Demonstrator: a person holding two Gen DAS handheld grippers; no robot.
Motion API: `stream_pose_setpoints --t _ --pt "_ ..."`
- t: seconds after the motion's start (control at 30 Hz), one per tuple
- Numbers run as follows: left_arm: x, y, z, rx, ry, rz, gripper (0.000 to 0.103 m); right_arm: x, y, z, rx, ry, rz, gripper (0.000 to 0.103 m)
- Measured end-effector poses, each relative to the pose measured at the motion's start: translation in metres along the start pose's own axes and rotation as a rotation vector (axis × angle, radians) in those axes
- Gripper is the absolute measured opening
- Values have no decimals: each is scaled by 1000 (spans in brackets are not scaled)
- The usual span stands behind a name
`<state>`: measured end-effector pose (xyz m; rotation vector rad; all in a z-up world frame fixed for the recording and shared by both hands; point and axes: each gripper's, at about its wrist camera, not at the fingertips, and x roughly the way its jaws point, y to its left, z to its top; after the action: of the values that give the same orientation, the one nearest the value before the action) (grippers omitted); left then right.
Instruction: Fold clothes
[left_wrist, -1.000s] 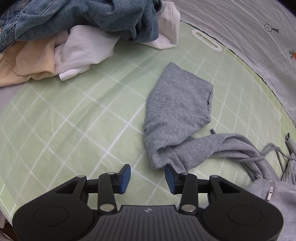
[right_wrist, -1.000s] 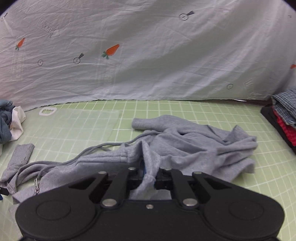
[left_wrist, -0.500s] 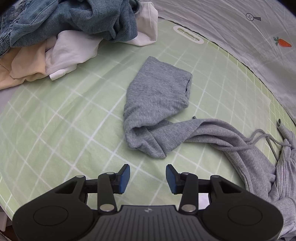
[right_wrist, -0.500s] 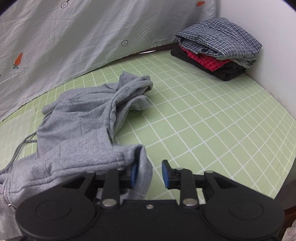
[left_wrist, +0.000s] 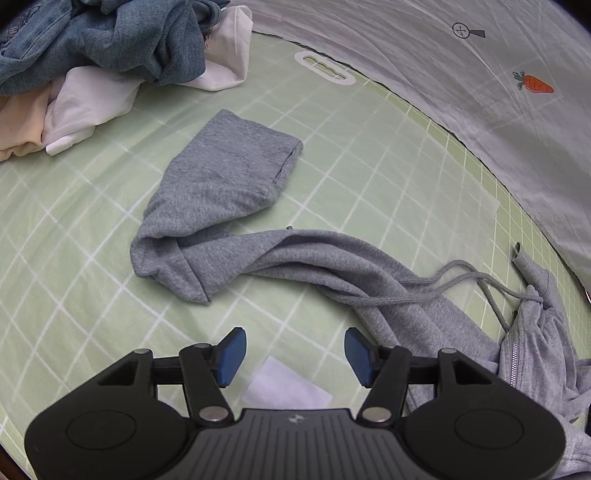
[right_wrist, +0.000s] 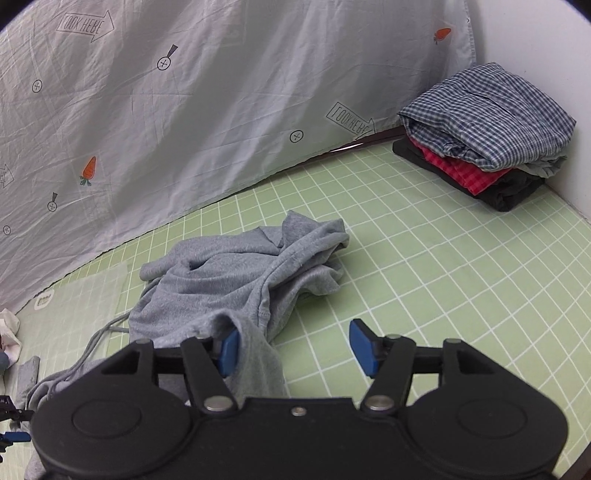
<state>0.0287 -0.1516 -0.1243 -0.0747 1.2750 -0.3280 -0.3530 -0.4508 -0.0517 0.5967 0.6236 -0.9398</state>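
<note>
A grey zip hoodie (left_wrist: 229, 192) lies crumpled on the green checked mat (left_wrist: 369, 155). In the left wrist view one sleeve stretches left, its drawstring (left_wrist: 461, 280) and zipper to the right. My left gripper (left_wrist: 293, 352) is open and empty above the mat, just short of the sleeve. In the right wrist view the hoodie body (right_wrist: 240, 280) lies bunched ahead. My right gripper (right_wrist: 295, 347) is open; a fold of grey fabric drapes against its left finger (right_wrist: 229, 349), not clamped.
A pile of unfolded clothes, denim (left_wrist: 110, 37), white and beige, lies at the far left. A folded stack with a checked shirt (right_wrist: 487, 122) on top sits in the far right corner by the wall. A carrot-print sheet (right_wrist: 184, 110) hangs behind the mat.
My right gripper has let go of the hoodie and opened wide, swinging right. My left gripper has opened wider and drawn back from the sleeve.
</note>
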Motion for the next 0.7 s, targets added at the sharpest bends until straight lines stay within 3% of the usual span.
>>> stream_pose_setpoints --t 0.37,0.53,0.7 --pt "34 -24 7 -54 47 28 62 25 -27 27 -70 122 100 76" --pt "41 -40 14 12 44 77 65 31 -37 32 -78 173 105 80" --pt "43 -36 20 -10 33 88 65 31 -43 32 -95 199 97 84"
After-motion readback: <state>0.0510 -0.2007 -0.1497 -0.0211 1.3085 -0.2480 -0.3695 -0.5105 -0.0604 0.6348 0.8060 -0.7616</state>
